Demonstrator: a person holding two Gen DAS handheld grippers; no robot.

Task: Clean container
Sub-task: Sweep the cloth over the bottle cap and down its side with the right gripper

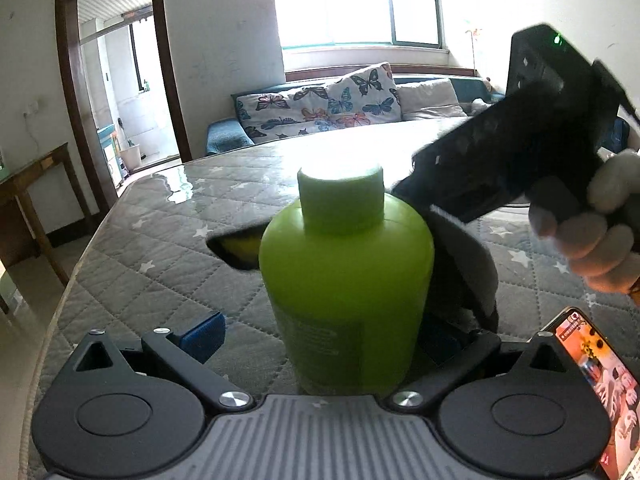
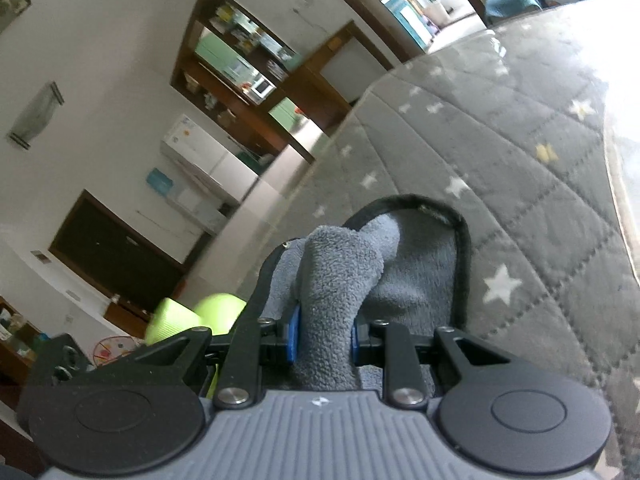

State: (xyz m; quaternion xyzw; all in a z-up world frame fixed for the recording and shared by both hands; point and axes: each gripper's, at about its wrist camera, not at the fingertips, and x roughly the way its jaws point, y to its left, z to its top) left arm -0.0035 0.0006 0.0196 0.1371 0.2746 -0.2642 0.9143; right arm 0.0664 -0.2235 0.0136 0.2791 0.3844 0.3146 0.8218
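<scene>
The green bottle [image 1: 346,280] stands upright on the counter [image 1: 160,240] between the left tongs' [image 1: 320,340] spread fingers, apparently steadied, while the right tongs [image 2: 322,340], clamped on a grey cloth [image 2: 340,272], angle it alongside for wiping.

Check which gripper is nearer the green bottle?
Left. The left gripper has its jaws on either side of the green bottle; the right gripper, shut on a grey cloth, is beside and above the bottle.
</scene>
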